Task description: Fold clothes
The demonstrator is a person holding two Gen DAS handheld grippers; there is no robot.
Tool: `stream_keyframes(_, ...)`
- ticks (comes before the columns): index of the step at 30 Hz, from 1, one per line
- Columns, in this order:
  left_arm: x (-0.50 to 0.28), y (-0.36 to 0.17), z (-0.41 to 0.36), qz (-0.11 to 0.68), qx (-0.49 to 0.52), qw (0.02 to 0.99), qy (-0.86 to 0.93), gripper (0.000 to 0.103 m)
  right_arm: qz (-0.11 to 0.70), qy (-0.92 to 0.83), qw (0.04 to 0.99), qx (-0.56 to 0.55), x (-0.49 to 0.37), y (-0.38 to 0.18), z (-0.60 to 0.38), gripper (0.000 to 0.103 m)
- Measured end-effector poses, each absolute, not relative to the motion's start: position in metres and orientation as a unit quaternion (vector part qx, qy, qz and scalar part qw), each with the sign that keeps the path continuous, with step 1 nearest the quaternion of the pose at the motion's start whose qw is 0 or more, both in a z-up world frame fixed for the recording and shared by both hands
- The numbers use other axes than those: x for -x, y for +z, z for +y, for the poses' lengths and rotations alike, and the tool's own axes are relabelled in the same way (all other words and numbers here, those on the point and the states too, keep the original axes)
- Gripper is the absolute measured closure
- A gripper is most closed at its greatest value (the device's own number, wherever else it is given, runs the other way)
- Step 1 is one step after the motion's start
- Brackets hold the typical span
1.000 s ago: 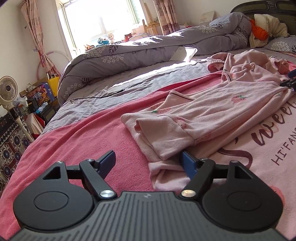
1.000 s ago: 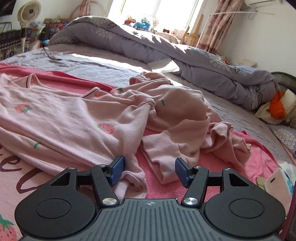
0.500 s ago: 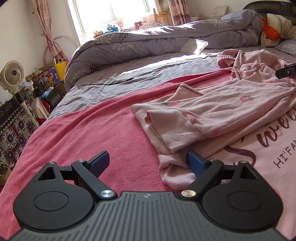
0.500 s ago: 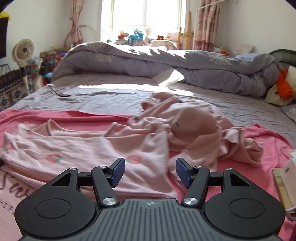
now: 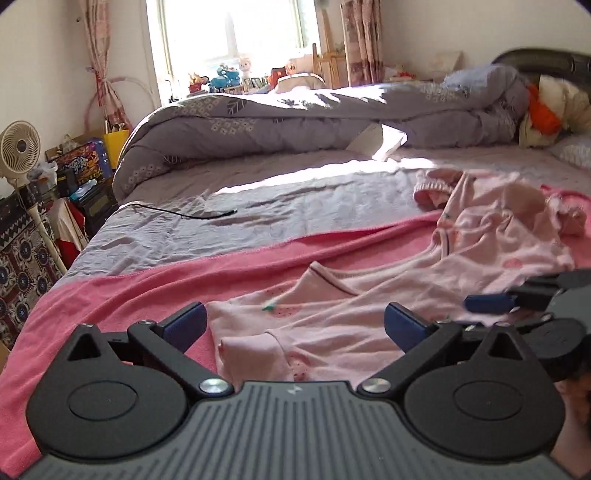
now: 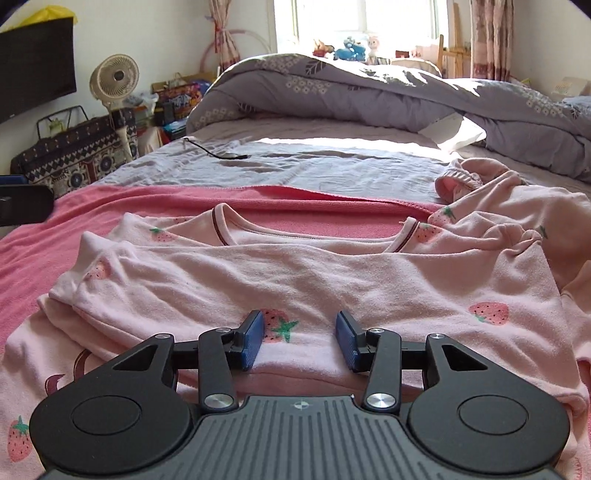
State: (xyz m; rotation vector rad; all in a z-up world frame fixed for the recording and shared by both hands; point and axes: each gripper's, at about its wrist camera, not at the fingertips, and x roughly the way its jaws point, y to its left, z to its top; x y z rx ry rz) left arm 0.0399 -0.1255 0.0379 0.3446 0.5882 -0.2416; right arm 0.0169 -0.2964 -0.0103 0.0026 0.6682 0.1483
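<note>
Top: the pink strawberry-print top [image 6: 295, 273] lies spread flat on the pink blanket [image 6: 110, 206], neckline toward the far side, its left sleeve folded in over the body.
Second garment: more pale pink clothing [image 5: 498, 221] sits crumpled at the far right, touching the top.
Left gripper: the left gripper [image 5: 295, 325] hangs over the top's near left corner with jaws opening and very wide; cloth lies below the gap, not pinched.
Right gripper: the right gripper [image 6: 299, 339] hangs low over the top's near hem with jaws closing; a strawberry print shows between the blue pads [image 6: 253, 339], which do not press the cloth.
Bed: grey sheet [image 5: 295, 199] beyond the blanket, a black cable [image 5: 184, 214] on it, a rumpled grey quilt [image 5: 295, 122] at the far side.
Room: a fan [image 6: 114, 79] and a window [image 5: 236, 33] stand far off.
</note>
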Motion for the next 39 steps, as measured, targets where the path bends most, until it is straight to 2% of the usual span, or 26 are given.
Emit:
stream_keyframes(2, -0.043, 0.003, -0.128, 0.274, -0.231, 0.928, -0.100, 0.000, 0.327, 0.064, 0.942, 0.028, -0.013, -0.008, -0.306, 0.056)
stream_keyframes(3, -0.041, -0.009, -0.120, 0.261, -0.239, 0.930, -0.100, 0.000, 0.324, 0.044, 0.944, 0.044, -0.010, -0.009, -0.318, 0.051)
stream_keyframes(5, -0.046, -0.002, -0.096, 0.287, -0.181, 0.936, -0.095, 0.000, 0.324, -0.004, 0.945, 0.042, -0.005, -0.012, -0.355, 0.048)
stream_keyframes(7, -0.049, -0.003, -0.075, 0.303, -0.137, 0.938, -0.098, 0.000, 0.326, -0.046, 0.944, -0.003, -0.002, -0.012, -0.400, 0.051)
stream_keyframes(9, -0.052, -0.002, -0.068, 0.315, -0.112, 0.936, -0.106, 0.000, 0.325, -0.109, 0.939, -0.020, 0.002, -0.011, -0.429, 0.035)
stream_keyframes(12, -0.050, -0.003, -0.071, 0.311, -0.119, 0.937, -0.103, 0.000, 0.331, -0.157, 0.927, -0.075, 0.008, -0.013, -0.467, 0.040)
stream_keyframes(15, -0.050, -0.003, -0.072, 0.308, -0.121, 0.938, -0.101, 0.000, 0.311, -0.173, 0.932, -0.059, 0.013, -0.007, -0.463, 0.044)
stream_keyframes(18, -0.052, -0.003, -0.072, 0.309, -0.117, 0.938, -0.101, 0.000, 0.273, -0.115, 0.953, -0.065, 0.010, 0.007, -0.436, 0.044)
stream_keyframes(25, -0.053, -0.003, -0.070, 0.309, -0.107, 0.939, -0.104, 0.000, 0.294, 0.028, 0.954, 0.047, -0.044, -0.006, -0.314, 0.045)
stream_keyframes(26, -0.053, -0.003, -0.069, 0.309, -0.105, 0.939, -0.105, 0.000, 0.307, 0.016, 0.950, 0.063, -0.053, -0.012, -0.308, 0.044)
stream_keyframes(28, -0.054, -0.004, -0.067, 0.312, -0.097, 0.939, -0.107, 0.000, 0.321, -0.027, 0.946, 0.028, -0.066, -0.013, -0.324, 0.036)
stream_keyframes(31, -0.056, -0.004, -0.063, 0.316, -0.084, 0.938, -0.113, 0.000, 0.321, -0.151, 0.935, 0.018, -0.085, -0.021, -0.366, 0.037)
stream_keyframes(33, -0.056, -0.004, -0.062, 0.317, -0.079, 0.938, -0.114, 0.000, 0.327, -0.181, 0.926, -0.058, -0.091, -0.022, -0.406, 0.035)
stream_keyframes(35, -0.056, -0.005, -0.063, 0.317, -0.079, 0.938, -0.114, 0.000, 0.324, -0.179, 0.925, -0.085, -0.088, -0.018, -0.425, 0.033)
stream_keyframes(39, -0.056, -0.005, -0.063, 0.317, -0.078, 0.938, -0.113, 0.000, 0.283, -0.124, 0.950, -0.042, -0.049, 0.001, -0.407, 0.030)
